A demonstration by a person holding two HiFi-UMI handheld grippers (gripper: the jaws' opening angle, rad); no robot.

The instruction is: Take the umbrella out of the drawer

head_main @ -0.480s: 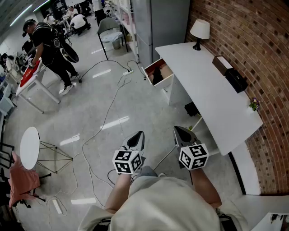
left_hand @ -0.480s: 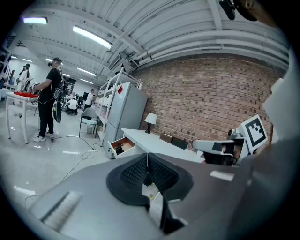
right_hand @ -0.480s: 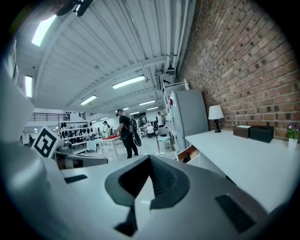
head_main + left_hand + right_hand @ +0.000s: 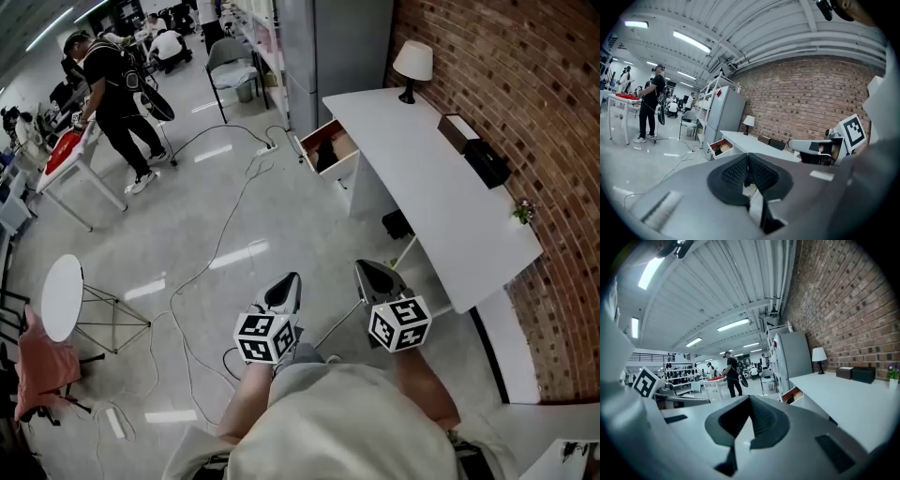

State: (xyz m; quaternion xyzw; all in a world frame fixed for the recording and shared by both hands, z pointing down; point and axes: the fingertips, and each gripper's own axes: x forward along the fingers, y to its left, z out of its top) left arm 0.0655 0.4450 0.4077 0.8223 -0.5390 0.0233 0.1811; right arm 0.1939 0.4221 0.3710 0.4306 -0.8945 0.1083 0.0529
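Both claws sit low in the frame, well apart from the drawer; left claw (image 4: 285,289) is clenched, pads pressed together on nothing; right claw (image 4: 377,277) is clenched and empty too; the holder's own body cuts off the bottom edge. The drawer (image 4: 330,150) stands pulled open at the far end of the white tabletop (image 4: 441,206), upper middle; there are dark and reddish shapes inside, too small to pick out the umbrella, so where it lies in there I cannot tell. On the tabletop stand a lamp (image 4: 413,64), dark boxes (image 4: 489,164) and a small plant (image 4: 522,215) along the brick wall; cables (image 4: 221,246) trail over the floor between claws and drawer; a person (image 4: 112,84) stands upper left.
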